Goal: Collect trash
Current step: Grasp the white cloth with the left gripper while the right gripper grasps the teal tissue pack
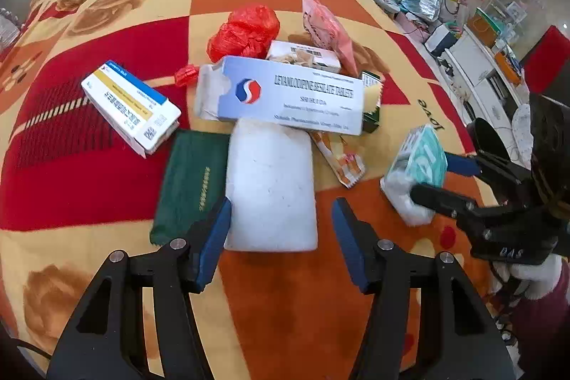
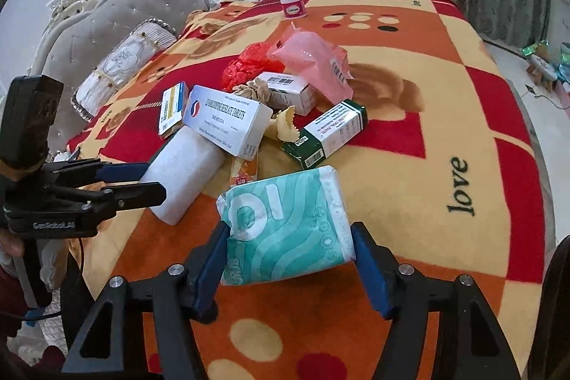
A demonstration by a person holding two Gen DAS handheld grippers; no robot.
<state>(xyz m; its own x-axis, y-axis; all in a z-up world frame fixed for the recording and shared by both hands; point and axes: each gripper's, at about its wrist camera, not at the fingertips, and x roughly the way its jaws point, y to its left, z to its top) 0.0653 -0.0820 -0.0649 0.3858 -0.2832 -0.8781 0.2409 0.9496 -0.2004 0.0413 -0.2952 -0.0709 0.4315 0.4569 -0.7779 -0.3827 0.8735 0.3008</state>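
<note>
Left gripper [image 1: 281,223]: jaws partly open, straddling the near end of a white foam block [image 1: 270,187] on the patterned blanket [image 1: 89,187] — its left pad touches the block's edge, the right pad stands clear, so nothing is gripped. A green packet [image 1: 192,180] lies just beside the block at 9 o'clock; a yellow-and-blue box [image 1: 131,111] at 10 o'clock. A grey tablet carton [image 1: 285,97] rests across the block's far end, with a red plastic bag [image 1: 245,32] behind it at 12 o'clock. Right gripper [image 2: 290,253]: jaws about half open, both pads against the sides of a teal tissue pack [image 2: 285,227] — pack held between them. A green-and-white box [image 2: 327,134] lies beyond at 12 o'clock
</note>
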